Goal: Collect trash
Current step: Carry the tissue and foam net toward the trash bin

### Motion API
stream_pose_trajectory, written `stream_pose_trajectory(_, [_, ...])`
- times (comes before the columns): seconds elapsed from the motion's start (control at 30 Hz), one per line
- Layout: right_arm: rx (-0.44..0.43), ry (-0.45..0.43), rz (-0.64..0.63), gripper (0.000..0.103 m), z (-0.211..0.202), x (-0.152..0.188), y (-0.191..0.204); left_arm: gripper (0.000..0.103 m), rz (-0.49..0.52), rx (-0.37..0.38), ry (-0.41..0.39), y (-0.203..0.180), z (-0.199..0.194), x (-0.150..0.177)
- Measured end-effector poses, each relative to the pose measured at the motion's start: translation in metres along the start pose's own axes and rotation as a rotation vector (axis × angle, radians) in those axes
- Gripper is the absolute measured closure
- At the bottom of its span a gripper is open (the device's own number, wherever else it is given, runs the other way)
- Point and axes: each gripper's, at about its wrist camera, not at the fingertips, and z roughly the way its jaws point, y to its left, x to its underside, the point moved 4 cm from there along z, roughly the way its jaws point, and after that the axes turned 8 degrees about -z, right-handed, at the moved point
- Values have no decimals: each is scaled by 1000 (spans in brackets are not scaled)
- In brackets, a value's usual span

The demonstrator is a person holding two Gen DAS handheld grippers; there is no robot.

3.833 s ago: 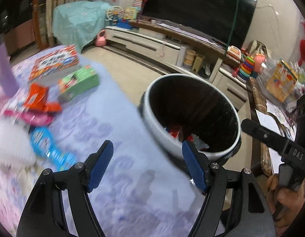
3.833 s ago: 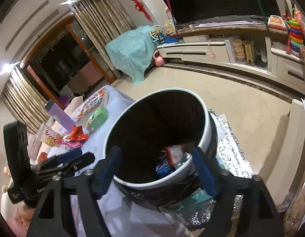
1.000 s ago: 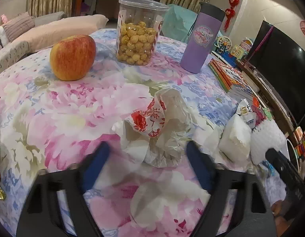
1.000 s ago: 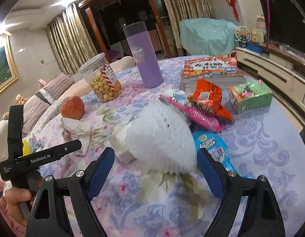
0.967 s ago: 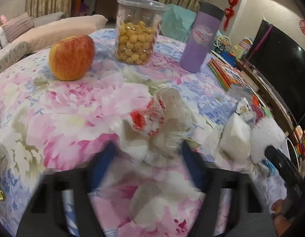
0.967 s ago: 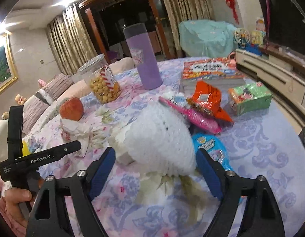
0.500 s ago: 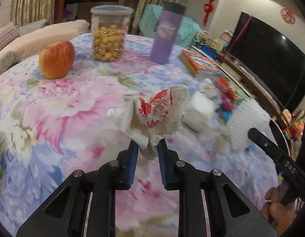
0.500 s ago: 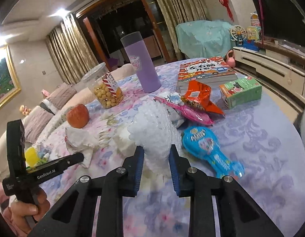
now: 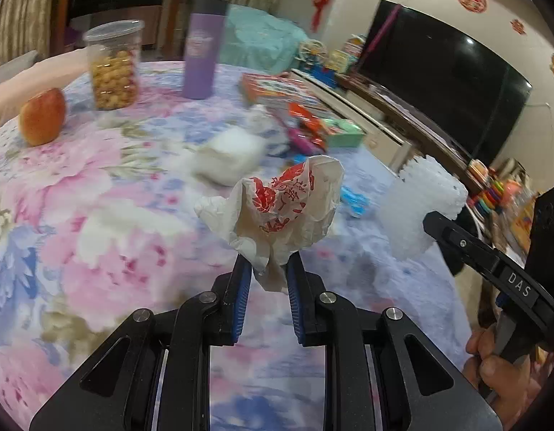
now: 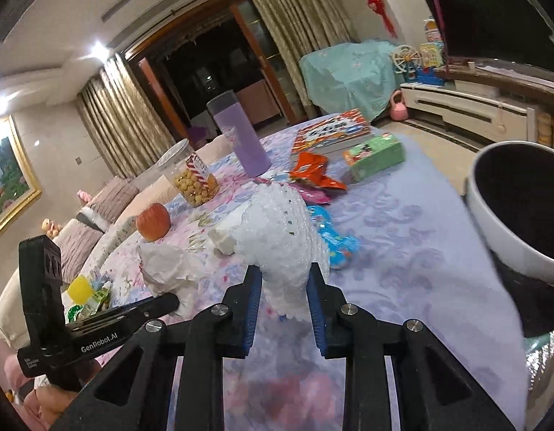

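- Fingers of my left gripper pinch a crumpled paper bag.
- My right gripper pinches white foam netting, with the bin near.

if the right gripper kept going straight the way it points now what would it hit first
The right gripper, its fingers shut on the white foam net, points down across the table. Going on, it would likely meet the blue wrapper or the tablecloth near it; the depth is unclear.
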Motion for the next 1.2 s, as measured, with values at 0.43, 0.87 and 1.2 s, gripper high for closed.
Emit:
stream_pose_trajectory(0.43, [57, -52, 69, 77, -44, 7, -35, 84, 93, 78, 34, -60, 7, 13])
stream_pose_trajectory(0.87, [119, -84, 131, 77, -66, 13, -72, 84, 152, 124, 59, -100, 24, 14])
stream_pose_trajectory(1.2, [173, -105, 171, 77, -83, 13, -104, 84, 213, 171, 85, -141, 40, 13])
